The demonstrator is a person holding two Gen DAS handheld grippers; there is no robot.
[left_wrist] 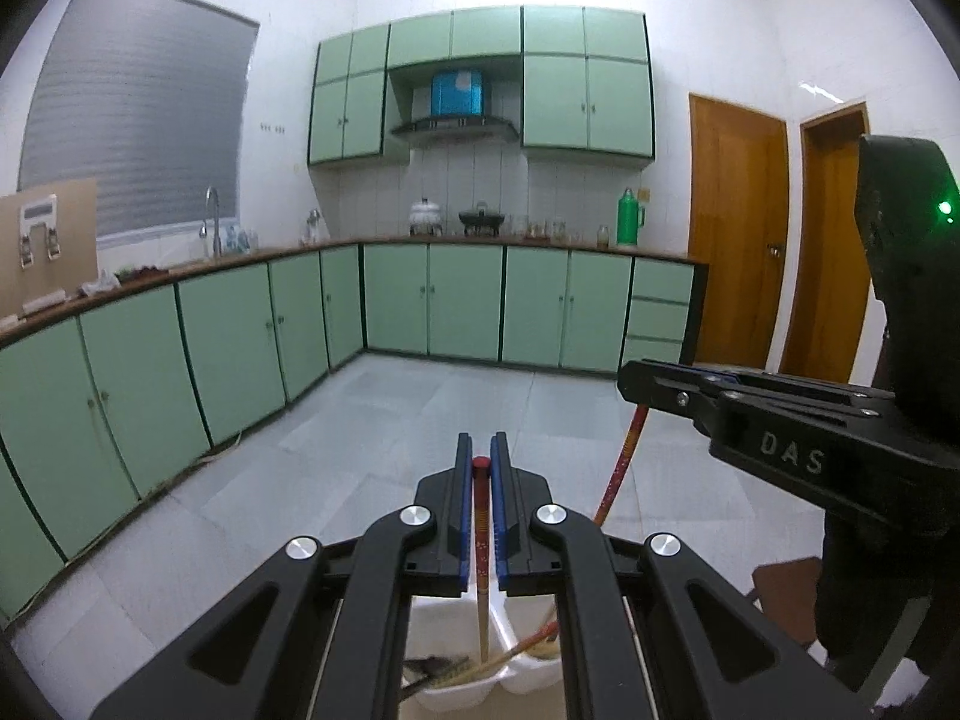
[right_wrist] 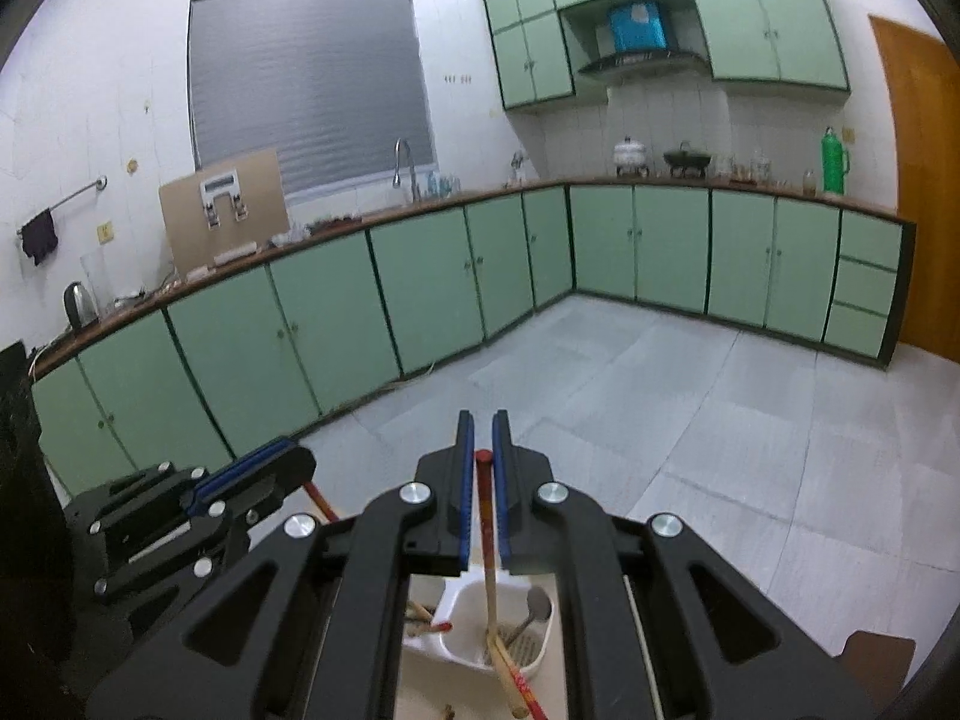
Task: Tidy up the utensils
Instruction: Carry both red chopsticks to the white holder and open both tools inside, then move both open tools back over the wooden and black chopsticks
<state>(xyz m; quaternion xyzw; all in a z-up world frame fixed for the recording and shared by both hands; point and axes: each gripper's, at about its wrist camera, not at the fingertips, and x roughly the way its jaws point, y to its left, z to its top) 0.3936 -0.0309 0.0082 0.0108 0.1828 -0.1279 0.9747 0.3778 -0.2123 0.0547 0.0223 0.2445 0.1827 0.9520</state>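
My left gripper is shut on a red-topped chopstick that hangs upright into a white utensil holder. My right gripper is shut on a second red-topped chopstick, its tip down in one compartment of the white holder. A metal spoon stands in that compartment. More chopsticks lean in the neighbouring compartment. The right gripper shows at the right of the left wrist view, holding its chopstick. The left gripper shows at the lower left of the right wrist view.
Green base cabinets under a wooden counter run along the far walls, with a sink tap, kettle and green flask on top. Grey tiled floor lies beyond. Wooden doors stand at the right.
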